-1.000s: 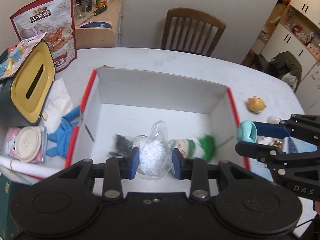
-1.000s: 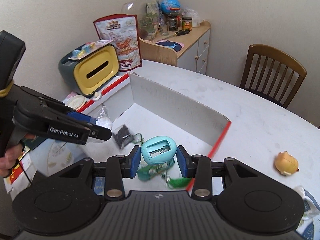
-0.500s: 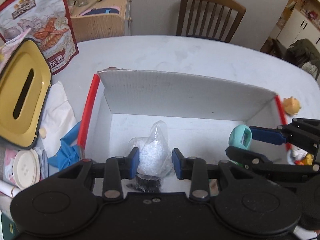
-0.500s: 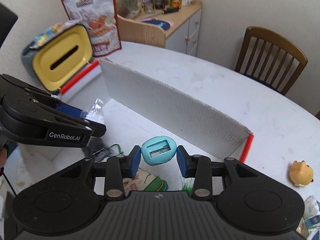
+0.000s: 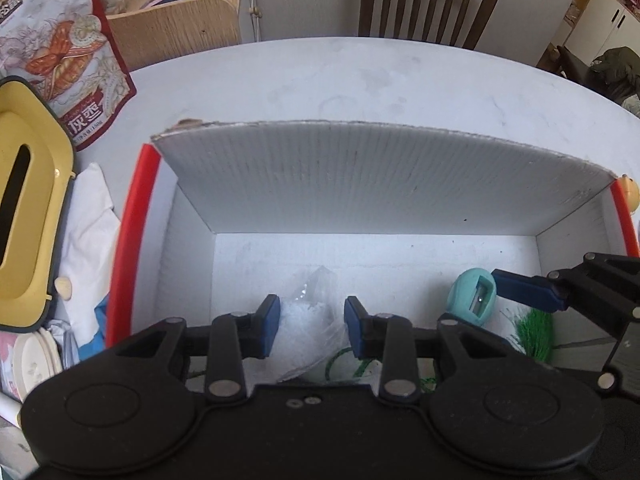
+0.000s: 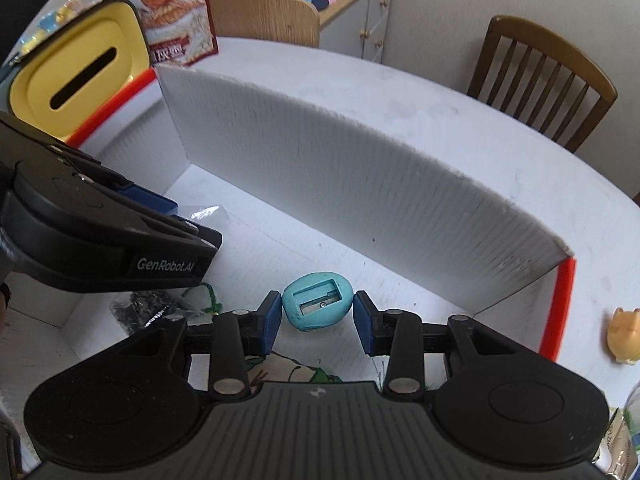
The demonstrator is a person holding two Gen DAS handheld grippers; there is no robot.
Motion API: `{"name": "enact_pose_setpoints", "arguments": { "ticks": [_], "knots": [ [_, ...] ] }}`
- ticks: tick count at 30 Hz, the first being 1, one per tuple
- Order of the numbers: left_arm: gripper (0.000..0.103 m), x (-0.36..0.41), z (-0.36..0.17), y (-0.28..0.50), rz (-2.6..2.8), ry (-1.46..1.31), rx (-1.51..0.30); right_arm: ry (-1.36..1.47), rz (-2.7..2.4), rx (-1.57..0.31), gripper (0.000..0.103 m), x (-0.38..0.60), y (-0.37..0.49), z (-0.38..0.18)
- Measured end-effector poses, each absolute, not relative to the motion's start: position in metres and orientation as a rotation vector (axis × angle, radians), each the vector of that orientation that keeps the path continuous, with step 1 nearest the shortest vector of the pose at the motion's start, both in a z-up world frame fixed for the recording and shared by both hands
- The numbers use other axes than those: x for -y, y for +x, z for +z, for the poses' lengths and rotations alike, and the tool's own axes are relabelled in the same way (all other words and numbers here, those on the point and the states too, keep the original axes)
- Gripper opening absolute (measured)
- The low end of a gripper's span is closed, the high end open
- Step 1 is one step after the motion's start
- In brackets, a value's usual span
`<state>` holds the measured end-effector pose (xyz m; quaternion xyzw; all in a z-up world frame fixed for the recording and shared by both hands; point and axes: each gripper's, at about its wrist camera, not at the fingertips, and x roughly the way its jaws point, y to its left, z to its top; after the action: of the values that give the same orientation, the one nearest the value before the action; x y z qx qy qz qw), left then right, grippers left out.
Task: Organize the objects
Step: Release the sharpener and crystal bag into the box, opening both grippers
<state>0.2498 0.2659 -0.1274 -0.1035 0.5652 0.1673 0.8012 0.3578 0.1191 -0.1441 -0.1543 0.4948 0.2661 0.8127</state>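
Left wrist view: left gripper (image 5: 308,326) is clamped on a clear plastic bag of white beads (image 5: 306,316), blue pads on either side of its bulging middle, low inside the white box (image 5: 360,184) near its front edge. Bag looks light and soft, film likely slippery; the pinch across the bulge seems the sound hold, the thin twisted top would probably slip. Right gripper (image 5: 496,284) comes in from the right edge holding a teal pencil sharpener (image 5: 474,298) near the box's right wall. Green tassel (image 5: 534,330) and green cord lie on the floor below. Bag's bottom is hidden behind the gripper body, so I can't tell if it touches the floor. Yellow tissue box (image 5: 28,208) beside the left wall, cut off by the frame.

Right wrist view: right gripper (image 6: 318,316) is closed on the sharpener (image 6: 318,306), pads pressing both ends, blade slot facing the camera, over the box floor towards the right front corner. Hard, light, smooth shell; the end-to-end grip looks secure. Left gripper (image 6: 172,216) covers most of its bag; only a crinkle of film shows. Dark bag (image 6: 140,308) on the floor, contents unreadable. A printed card under the gripper is mostly hidden. Small yellow toy (image 6: 624,334) sits on the table outside the right wall, blurred.
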Motion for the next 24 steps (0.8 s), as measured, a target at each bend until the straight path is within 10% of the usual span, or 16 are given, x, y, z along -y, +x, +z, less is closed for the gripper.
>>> {"name": "enact_pose_setpoints", "arguments": {
  "ticks": [24],
  "knots": [
    [0.060,-0.252,-0.106,0.236,0.330,-0.225,-1.175,-0.253,0.581,-1.106,0.047,-0.093,0.348,-0.114]
  ]
}}
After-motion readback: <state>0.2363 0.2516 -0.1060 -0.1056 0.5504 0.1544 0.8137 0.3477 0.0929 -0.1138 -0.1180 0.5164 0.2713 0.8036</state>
